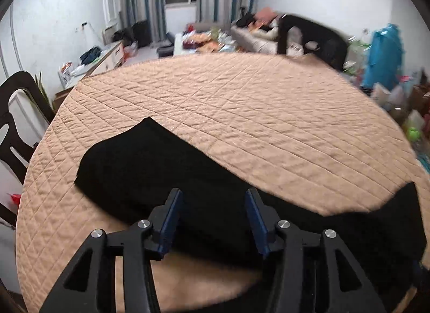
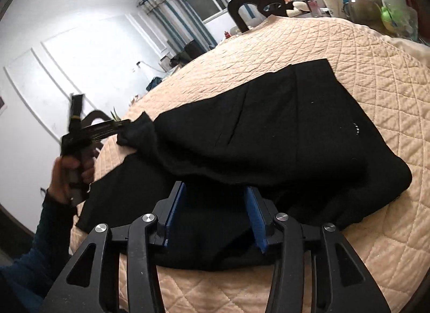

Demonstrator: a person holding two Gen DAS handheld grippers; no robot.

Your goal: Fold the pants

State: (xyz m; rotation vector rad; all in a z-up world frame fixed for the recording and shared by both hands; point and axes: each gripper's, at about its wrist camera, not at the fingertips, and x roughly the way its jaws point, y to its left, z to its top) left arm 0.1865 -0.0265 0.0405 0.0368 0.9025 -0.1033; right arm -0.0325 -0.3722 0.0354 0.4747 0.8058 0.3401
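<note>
1. In the left wrist view we see the left gripper [image 1: 213, 200] angled down over the black pants [image 1: 150, 175], its blue pads [image 1: 172, 219] spread apart with nothing pinched between them.
2. In the right wrist view the right gripper [image 2: 215, 194] also tilts down toward the pants [image 2: 268, 130], pads parted and released, the cloth lying below the gap rather than clamped.
3. The pants lie on the quilted tabletop [image 1: 242, 103], bunched along its near edge; one folded part reaches toward the left edge, and a thicker heap sits toward the right.
4. At the left of the right wrist view a hand [image 2: 68, 175] in a dark sleeve [image 2: 45, 235] grips the handle of the other gripper, raised beside a lifted corner of the cloth.
5. That tool is blurred, so we cannot tell from this view whether it touches the corner; it seems just beside it.
6. The pants' near edge is hidden behind the gripper bodies in both views, and the right end is cut off in the left wrist view.
7. A dark chair [image 2: 266, 1] stands at the far edge.
</note>
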